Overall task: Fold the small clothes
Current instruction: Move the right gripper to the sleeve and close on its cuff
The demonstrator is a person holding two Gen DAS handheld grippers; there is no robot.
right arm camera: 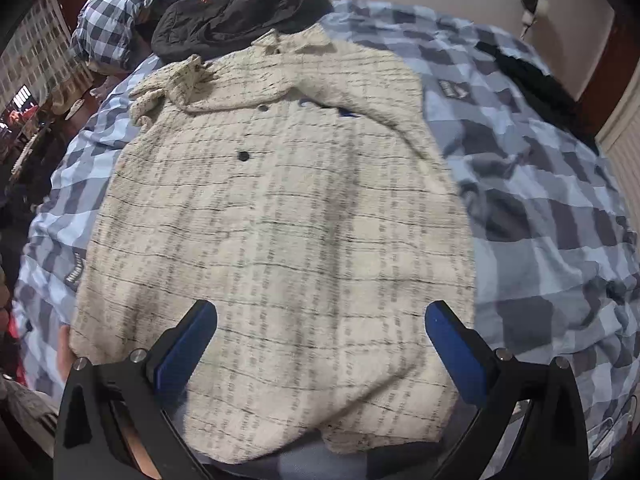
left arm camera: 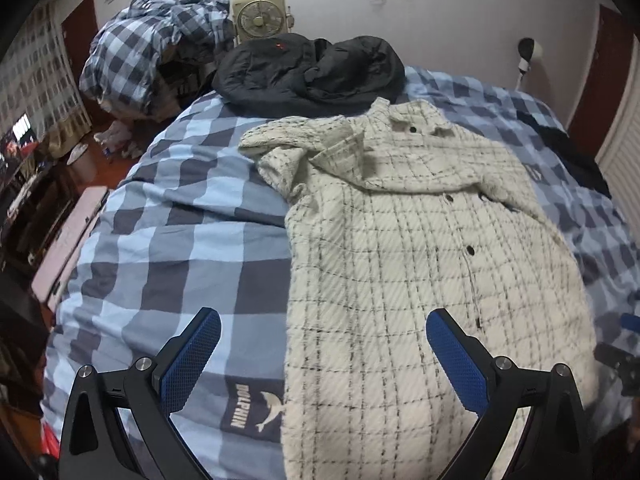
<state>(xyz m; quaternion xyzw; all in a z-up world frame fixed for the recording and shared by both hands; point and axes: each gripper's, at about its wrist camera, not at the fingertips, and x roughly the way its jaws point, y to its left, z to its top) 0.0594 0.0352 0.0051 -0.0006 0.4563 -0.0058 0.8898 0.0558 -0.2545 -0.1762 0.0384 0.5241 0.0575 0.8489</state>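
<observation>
A cream checked button-up shirt (left arm camera: 420, 248) lies front-up on the blue checked bed cover (left arm camera: 168, 240), collar toward the far wall, with both sleeves folded in across the chest. It fills the middle of the right wrist view (right arm camera: 280, 220). My left gripper (left arm camera: 324, 320) is open and empty above the shirt's lower left edge. My right gripper (right arm camera: 320, 312) is open and empty above the shirt's lower hem. Part of the right gripper shows at the right edge of the left wrist view (left arm camera: 620, 356).
A black jacket (left arm camera: 308, 72) lies just beyond the shirt's collar, and also shows in the right wrist view (right arm camera: 236, 12). A crumpled checked quilt (left arm camera: 160, 44) and a fan (left arm camera: 260, 16) are at the back left. The bed's left edge drops to cluttered floor (left arm camera: 88, 160).
</observation>
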